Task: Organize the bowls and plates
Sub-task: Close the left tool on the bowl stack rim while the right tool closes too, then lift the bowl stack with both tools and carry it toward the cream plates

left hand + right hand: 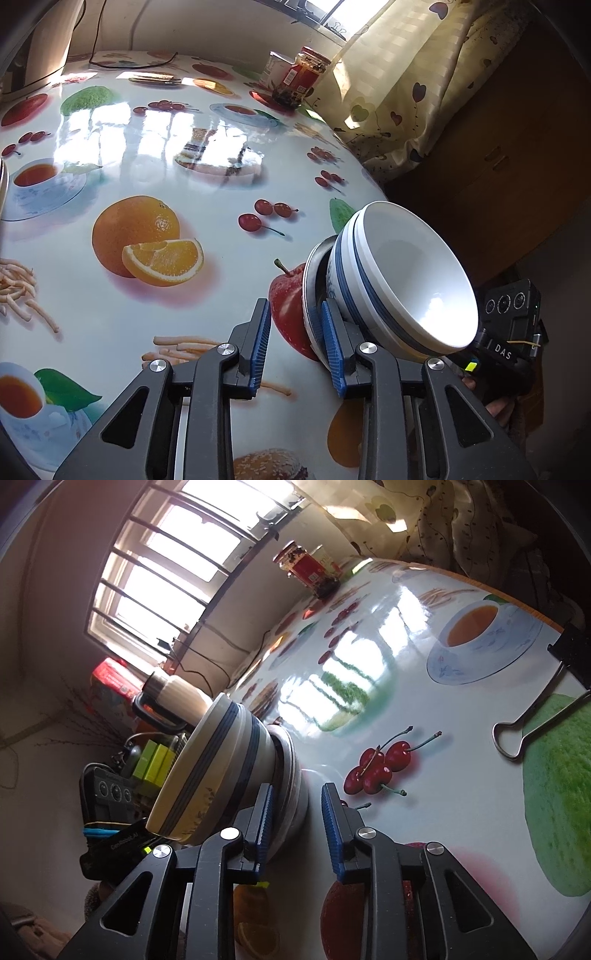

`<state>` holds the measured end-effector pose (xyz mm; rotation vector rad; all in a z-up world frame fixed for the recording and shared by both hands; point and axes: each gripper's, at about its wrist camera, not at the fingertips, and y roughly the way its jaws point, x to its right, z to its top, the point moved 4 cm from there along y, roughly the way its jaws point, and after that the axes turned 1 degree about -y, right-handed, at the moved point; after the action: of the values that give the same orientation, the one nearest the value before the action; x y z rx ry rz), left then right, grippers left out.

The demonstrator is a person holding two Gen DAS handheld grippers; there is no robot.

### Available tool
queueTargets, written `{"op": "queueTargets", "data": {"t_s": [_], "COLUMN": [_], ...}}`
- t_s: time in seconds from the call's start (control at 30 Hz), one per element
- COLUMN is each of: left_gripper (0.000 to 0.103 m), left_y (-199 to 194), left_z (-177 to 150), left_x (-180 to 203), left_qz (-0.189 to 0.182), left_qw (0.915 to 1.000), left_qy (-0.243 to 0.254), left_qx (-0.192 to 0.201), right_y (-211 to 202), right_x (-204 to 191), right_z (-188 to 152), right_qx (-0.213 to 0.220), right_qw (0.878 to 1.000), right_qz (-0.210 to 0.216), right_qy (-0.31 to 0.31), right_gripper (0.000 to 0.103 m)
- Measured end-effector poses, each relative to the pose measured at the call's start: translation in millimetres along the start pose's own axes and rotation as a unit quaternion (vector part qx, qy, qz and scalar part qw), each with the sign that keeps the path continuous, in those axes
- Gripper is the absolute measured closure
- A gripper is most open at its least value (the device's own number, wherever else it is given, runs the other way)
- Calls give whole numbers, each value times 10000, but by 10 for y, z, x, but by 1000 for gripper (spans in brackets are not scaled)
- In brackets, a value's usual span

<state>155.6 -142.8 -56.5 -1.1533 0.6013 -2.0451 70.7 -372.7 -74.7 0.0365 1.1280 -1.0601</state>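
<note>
Left tongs (295,347) and right tongs (297,821) straddle the plate (312,280) rim, unpinched; we risk tipping the bowls (406,266) off that plate.

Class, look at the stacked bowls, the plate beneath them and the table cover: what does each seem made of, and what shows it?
Stacked bowls: probably glazed ceramic; glossy white with blue bands.
Plate: looks like metal, likely stainless steel; thin grey shiny rim.
Table cover: seemingly glossy plastic or vinyl; printed fruit, mirror-like window reflections.
</note>
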Motion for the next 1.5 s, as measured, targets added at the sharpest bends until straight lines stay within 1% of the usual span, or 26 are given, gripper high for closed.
{"op": "queueTargets", "data": {"t_s": [0.03, 0.1, 0.17, 0.23, 0.4, 0.5, 0.57, 0.73, 1.0, 1.3, 1.5], "left_gripper": [79, 79, 80, 86, 89, 93, 93, 93, 93, 93, 93], "left_y": [-3, -5, -5, -2, -7, -9, -8, -13, -18, -23, -26], "left_z": [-1, -2, -5, -2, -8, -13, -19, -22, -16, -31, -33], "left_x": [3, 6, 7, 17, 31, 17, 23, 74, 61, 121, 139], "left_qz": [-11, -1, -28, -107, -146, -265, -264, -104, -87, 118, 179], "left_qw": [10000, 10000, 10000, 9999, 9999, 9996, 9996, 9999, 10000, 9998, 9997], "left_qy": [9, 16, -9, -30, -36, -128, -134, 42, 16, 158, 185], "left_qx": [2, 6, 9, 7, 1, -12, -7, 34, 32, 55, 47], "right_y": [-1, 1, 0, 0, 3, 3, 1, -4, -20, -17, -21], "right_x": [-6, -32, -39, -41, -46, -45, -40, -33, -10, -31, -36], "right_z": [-2, -5, -2, -3, -4, -1, 4, 5, 8, 0, 2], "right_qx": [16, 33, 34, 29, 39, 53, 54, 64, 73, 66, 64], "right_qw": [10000, 10000, 10000, 9999, 9999, 9999, 9999, 10000, 10000, 9998, 9997], "right_qz": [66, 88, 73, 99, 103, 84, 82, 59, 10, -148, -162], "right_qy": [10, -20, -23, -10, 23, 24, 52, 26, -21, -151, -149], "right_gripper": [87, 90, 90, 91, 91, 91, 91, 91, 91, 91, 91]}}
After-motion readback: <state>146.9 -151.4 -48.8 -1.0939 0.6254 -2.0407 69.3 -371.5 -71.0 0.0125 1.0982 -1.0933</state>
